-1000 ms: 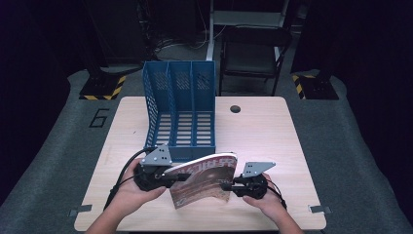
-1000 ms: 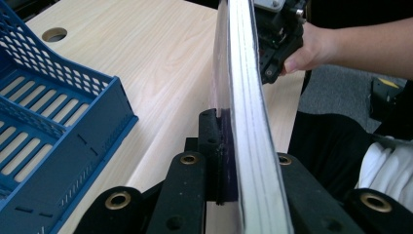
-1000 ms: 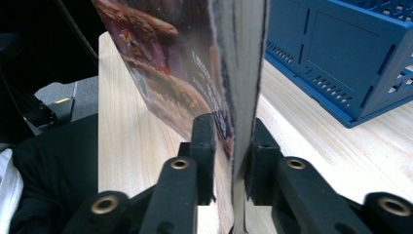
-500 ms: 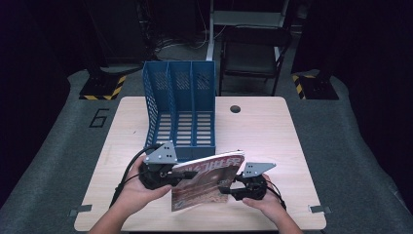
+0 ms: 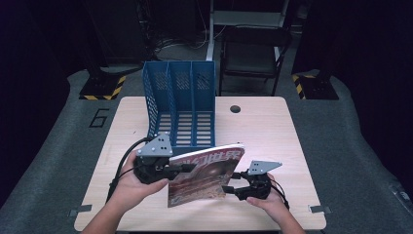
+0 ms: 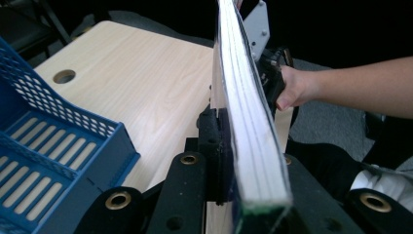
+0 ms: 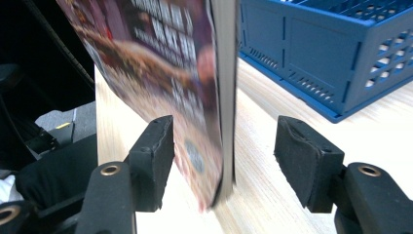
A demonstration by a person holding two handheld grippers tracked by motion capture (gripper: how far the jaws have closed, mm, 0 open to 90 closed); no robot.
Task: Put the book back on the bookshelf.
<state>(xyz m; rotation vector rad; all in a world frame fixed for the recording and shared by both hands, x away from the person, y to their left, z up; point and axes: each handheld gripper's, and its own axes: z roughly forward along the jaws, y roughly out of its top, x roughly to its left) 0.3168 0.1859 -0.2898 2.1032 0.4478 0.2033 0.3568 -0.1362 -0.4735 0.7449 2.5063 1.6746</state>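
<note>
The magazine (image 5: 204, 175) is lifted on edge off the surface (image 5: 272, 131) but not yet filed in the blue rack (image 5: 179, 105) behind it, the left gripper (image 5: 182, 168) clamping its left edge while the right gripper (image 5: 229, 187), jaws just opened, straddles its right edge without pressing.

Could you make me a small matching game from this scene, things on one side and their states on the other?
Things:
1. left tool
2. right tool
3. magazine
4. blue file rack

States:
A. stands at the back of the table
B. jaws apart, pressing on nothing
C. clamped on the magazine's edge
D. held upright above the table

Pairs: 1-C, 2-B, 3-D, 4-A
</note>
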